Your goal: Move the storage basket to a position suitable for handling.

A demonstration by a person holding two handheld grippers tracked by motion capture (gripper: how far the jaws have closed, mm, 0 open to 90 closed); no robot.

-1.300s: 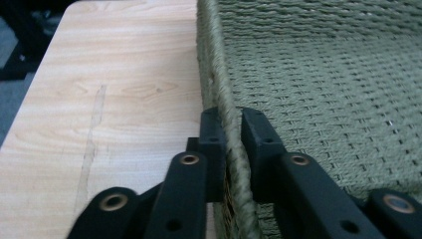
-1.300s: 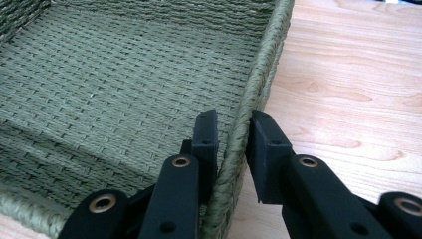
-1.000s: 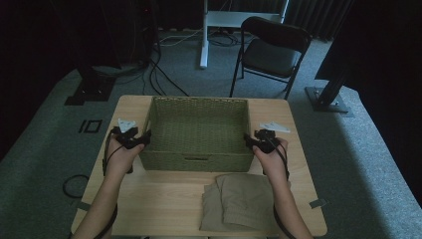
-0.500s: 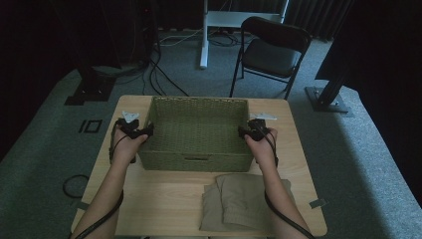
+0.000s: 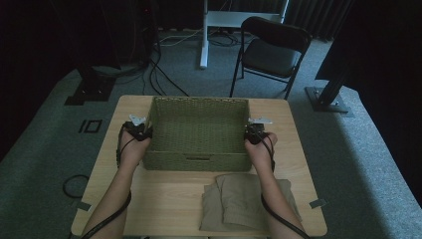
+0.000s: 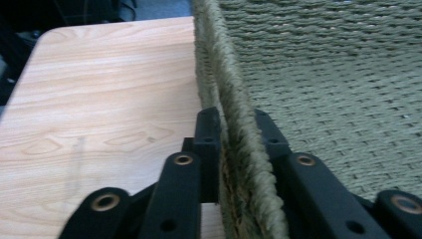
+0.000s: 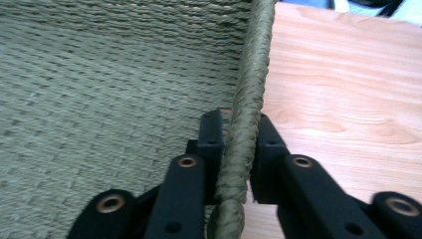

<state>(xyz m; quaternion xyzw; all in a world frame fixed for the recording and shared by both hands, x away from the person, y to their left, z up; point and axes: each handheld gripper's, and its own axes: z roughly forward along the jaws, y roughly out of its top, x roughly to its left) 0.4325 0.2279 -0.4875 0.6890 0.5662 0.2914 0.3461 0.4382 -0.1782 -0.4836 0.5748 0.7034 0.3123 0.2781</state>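
While both my forearms reach in from the near edge of the table (image 5: 164, 199), each hand has a claw clamped on a side wall of the woven basket (image 5: 199, 132). My left gripper (image 5: 141, 130) grips the basket's left rim about midway along that side; in the left gripper view its two black jaws stand one on each side of the braided rim (image 6: 234, 119), one jaw outside over the wood, the other inside over the weave, both pressed against the wall. My right gripper (image 5: 255, 133) does the same on the right rim; in the right gripper view the jaws pinch the braided edge (image 7: 249, 114), one inside the basket, one outside above the tabletop (image 7: 348, 89).

Basket position: far half of the table, roughly centred left to right, its far rim close to the table's far edge. Interior appears empty as far as the weave shows. Whether the base rests on the wood or is raised, I cannot tell.

Folded khaki cloth (image 5: 239, 199) lies on the near right part of the table, just near of the basket, partly under my right forearm. Black folding chair (image 5: 271, 50) stands on the carpet beyond the far edge.
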